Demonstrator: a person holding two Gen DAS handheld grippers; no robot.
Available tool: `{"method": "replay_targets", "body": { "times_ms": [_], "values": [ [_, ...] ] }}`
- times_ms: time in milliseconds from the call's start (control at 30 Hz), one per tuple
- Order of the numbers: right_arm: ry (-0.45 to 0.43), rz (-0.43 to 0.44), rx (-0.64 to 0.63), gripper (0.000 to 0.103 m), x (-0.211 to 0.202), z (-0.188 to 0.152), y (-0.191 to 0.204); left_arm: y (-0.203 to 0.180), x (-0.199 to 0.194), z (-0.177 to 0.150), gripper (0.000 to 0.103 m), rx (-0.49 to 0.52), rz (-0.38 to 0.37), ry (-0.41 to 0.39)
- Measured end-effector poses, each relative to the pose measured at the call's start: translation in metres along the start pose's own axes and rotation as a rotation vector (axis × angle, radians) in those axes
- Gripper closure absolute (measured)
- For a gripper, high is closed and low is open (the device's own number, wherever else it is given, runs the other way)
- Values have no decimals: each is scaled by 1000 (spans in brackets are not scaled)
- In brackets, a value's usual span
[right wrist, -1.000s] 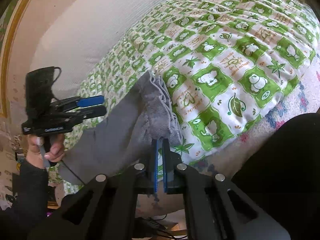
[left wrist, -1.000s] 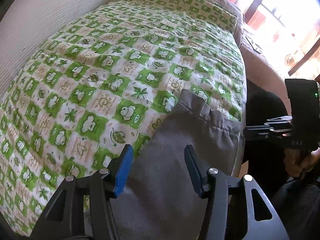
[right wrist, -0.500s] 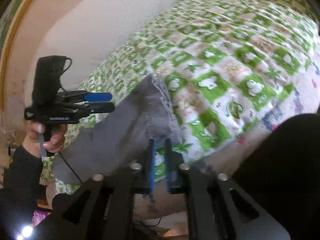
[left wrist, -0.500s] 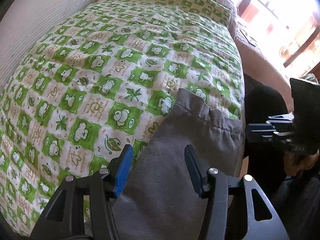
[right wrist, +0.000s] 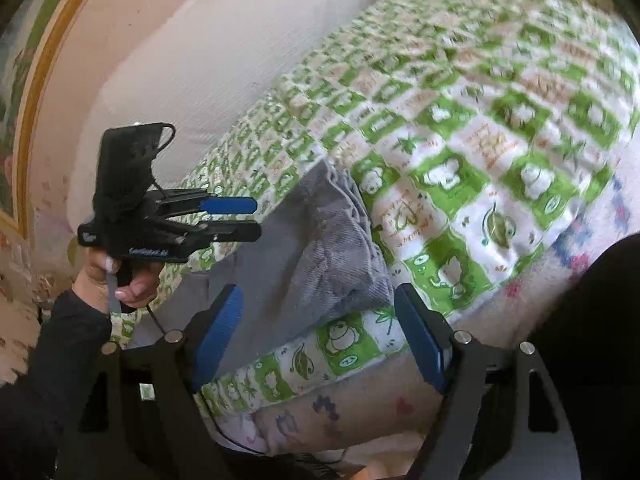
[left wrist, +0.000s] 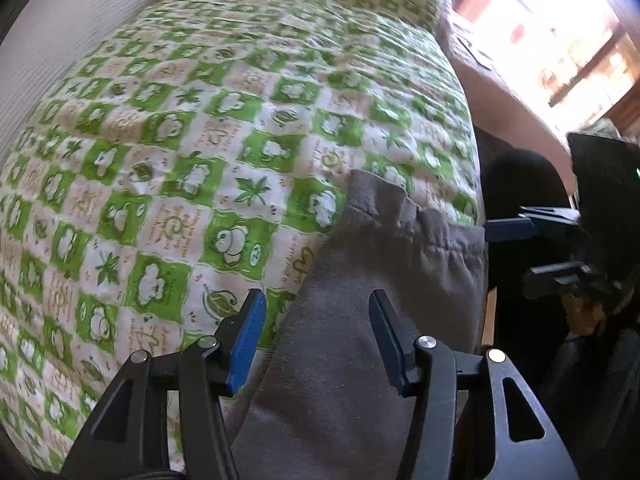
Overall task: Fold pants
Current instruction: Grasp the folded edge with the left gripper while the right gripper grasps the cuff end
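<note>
Jaws of the right gripper were pinching the soft grey pants a moment ago; now they are spread wide. It let go, I think. Pants lie on the green-and-white bed quilt, near edge. Left gripper is spread too, holding nothing.

Daylight blows out the window on my left cam; the quilt smears with motion blur, and fisheye corners go dark.

Small cursive lettering printed on quilt squares and white lettering on left gripper body, both illegible.
</note>
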State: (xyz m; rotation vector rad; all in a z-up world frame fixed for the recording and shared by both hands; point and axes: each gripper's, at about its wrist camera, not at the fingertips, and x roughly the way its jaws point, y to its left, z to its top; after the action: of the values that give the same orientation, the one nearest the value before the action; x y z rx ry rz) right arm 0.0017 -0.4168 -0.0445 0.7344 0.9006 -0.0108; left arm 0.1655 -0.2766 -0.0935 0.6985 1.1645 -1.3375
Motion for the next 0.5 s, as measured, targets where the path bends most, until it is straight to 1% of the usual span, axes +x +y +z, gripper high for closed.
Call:
{"method": "replay_targets", "body": {
  "times_ms": [33, 167, 233, 300, 367, 400, 467, 500],
  "values": [
    [7, -5, 22, 24, 4, 0, -4, -1, 2, 2, 50, 17, -3, 7],
    [29, -3, 72, 24, 12, -1, -15, -4, 16, 10, 49, 63, -77, 56],
    [26, 27, 82, 24, 15, -1, -18, -6, 27, 12, 49, 86, -90, 93],
    [13, 40, 65, 29, 16, -1, -16, -9, 37, 13, 49, 110, -86, 122],
    [8, 56, 46, 32, 16, -1, -14, -9, 41, 14, 49, 122, -97, 123],
    [11, 46, 34, 34, 18, 0, -13, -8, 42, 16, 49, 117, -105, 123],
    [21, 37, 32, 49, 23, 0, -14, -3, 42, 20, 50, 98, -125, 117],
    [25, 42, 36, 54, 24, 0, -15, -1, 41, 22, 51, 93, -130, 113]
  ]
}}
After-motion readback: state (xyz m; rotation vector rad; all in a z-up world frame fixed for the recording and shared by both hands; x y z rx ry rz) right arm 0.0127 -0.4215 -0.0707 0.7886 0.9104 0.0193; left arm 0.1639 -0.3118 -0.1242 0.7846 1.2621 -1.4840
